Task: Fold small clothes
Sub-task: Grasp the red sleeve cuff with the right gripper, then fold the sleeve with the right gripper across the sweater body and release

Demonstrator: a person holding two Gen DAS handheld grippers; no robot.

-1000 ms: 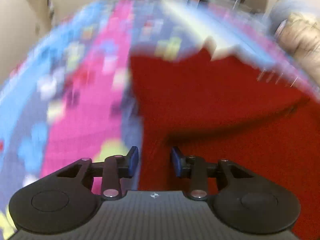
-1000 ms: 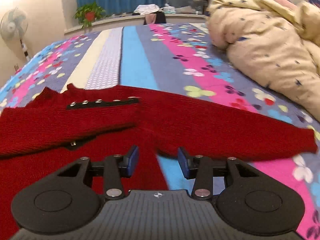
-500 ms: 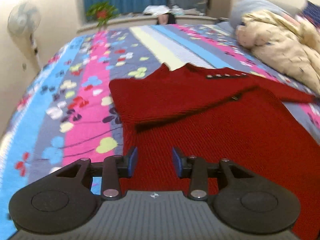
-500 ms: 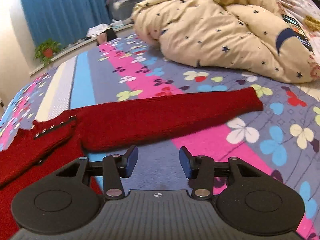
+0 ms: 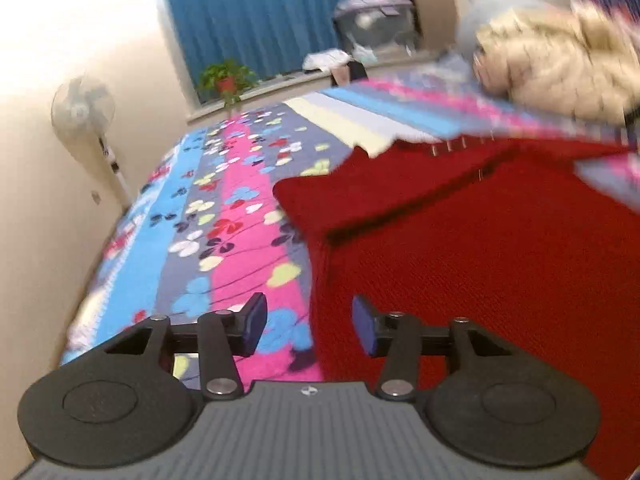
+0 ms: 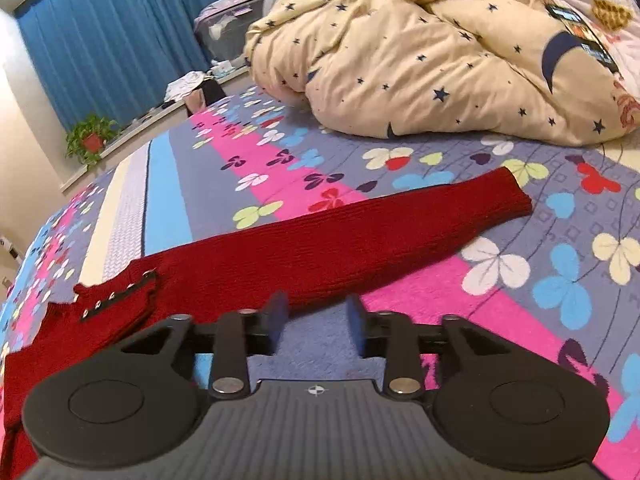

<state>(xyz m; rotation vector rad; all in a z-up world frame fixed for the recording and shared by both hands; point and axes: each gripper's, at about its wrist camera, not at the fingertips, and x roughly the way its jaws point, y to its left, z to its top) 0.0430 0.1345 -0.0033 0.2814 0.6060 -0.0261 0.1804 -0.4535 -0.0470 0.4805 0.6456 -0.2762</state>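
Left gripper (image 5: pixel 306 326) just widened, nothing between the jaws, poised above the side edge of the dark red knitted sweater (image 5: pixel 500 264). Right gripper (image 6: pixel 314 322) just narrowed, likewise empty, short of the outstretched sleeve (image 6: pixel 360 236). One sleeve folded across the chest; the other, and the body folds, still to do. Beneath: floral striped bedsheet (image 6: pixel 540 280). Beyond: cream star-print duvet (image 6: pixel 420 64), blue curtains (image 5: pixel 256 12), potted plant (image 5: pixel 226 78), standing fan (image 5: pixel 82 110).

Both wrist views look low across the bed (image 5: pixel 240 240); sharing the sweater (image 6: pixel 320 248).
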